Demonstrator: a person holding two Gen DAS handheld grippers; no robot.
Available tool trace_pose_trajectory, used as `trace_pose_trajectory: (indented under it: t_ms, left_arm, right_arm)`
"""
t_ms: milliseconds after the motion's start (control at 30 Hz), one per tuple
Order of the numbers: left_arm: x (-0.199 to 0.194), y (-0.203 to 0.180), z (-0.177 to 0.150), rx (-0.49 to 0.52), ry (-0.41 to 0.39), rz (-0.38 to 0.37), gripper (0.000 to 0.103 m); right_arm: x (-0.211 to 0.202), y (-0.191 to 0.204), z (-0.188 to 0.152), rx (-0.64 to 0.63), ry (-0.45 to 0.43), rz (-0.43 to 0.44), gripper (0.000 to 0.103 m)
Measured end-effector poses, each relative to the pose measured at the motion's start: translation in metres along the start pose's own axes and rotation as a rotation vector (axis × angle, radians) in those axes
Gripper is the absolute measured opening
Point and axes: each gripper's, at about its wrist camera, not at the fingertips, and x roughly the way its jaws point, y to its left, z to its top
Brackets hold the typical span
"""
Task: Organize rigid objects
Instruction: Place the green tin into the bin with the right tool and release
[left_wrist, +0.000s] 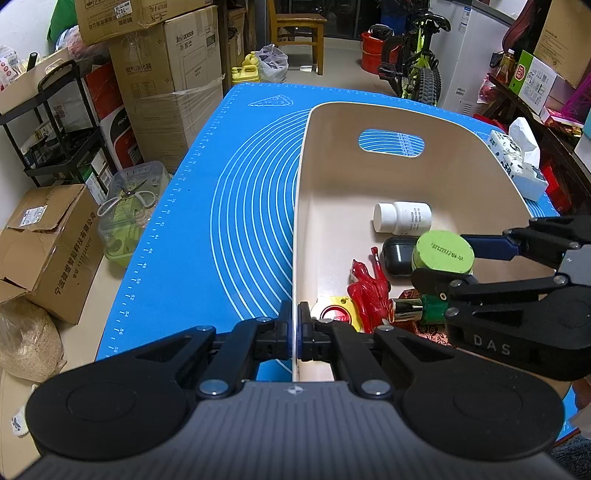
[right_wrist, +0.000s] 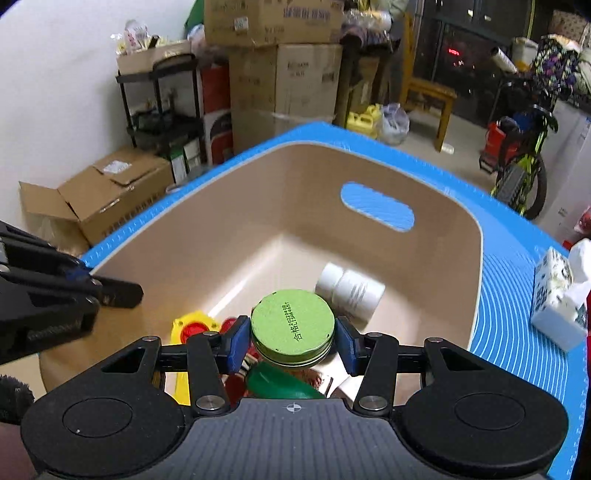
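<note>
A beige plastic bin (left_wrist: 332, 177) (right_wrist: 221, 229) stands on the blue mat (left_wrist: 229, 206). My left gripper (left_wrist: 294, 332) is shut on the bin's left wall near its front corner. My right gripper (right_wrist: 291, 341) is shut on a green-lidded jar (right_wrist: 292, 325) (left_wrist: 442, 252) and holds it above the bin's inside. In the bin lie a white pill bottle (left_wrist: 402, 218) (right_wrist: 351, 290), a black case (left_wrist: 397, 256), a red toy figure (left_wrist: 369, 291), a yellow and red item (left_wrist: 338, 312) (right_wrist: 192, 325) and a gold-capped green bottle (left_wrist: 417, 308).
A tissue pack (left_wrist: 517, 162) (right_wrist: 557, 295) lies on the mat right of the bin. Cardboard boxes (left_wrist: 48, 243), a black shelf (left_wrist: 62, 122) and a clear basket with scissors (left_wrist: 129, 206) stand left of the table. A bicycle (left_wrist: 417, 62) and wooden chair (left_wrist: 295, 29) stand beyond.
</note>
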Motion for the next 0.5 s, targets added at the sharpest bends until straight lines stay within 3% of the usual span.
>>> trace_pose_trajectory:
  t_ms: [300,400,433,467,500]
  left_arm:
    - [-0.009,-0.002,0.002,-0.008,-0.024,0.032,0.007]
    - [-0.015,-0.004,0.003,-0.008,-0.046,0.067,0.031]
    - [-0.018,-0.005,0.003,-0.008,-0.055,0.075,0.050]
    - [-0.021,-0.005,0.003,-0.011,-0.072,0.084,0.061]
    - [-0.024,-0.005,0.004,-0.014,-0.085,0.089,0.063]
  right_arm:
    - [-0.018,-0.014,0.002,0.084,-0.051,-0.013,0.072]
    - [-0.029,-0.019,0.003,0.109,-0.088,-0.036,0.079]
    - [-0.033,-0.021,0.003,0.119,-0.100,-0.044,0.082]
    - [-0.037,-0.023,0.003,0.130,-0.112,-0.052,0.085]
    - [-0.042,-0.025,0.003,0.141,-0.123,-0.063,0.086]
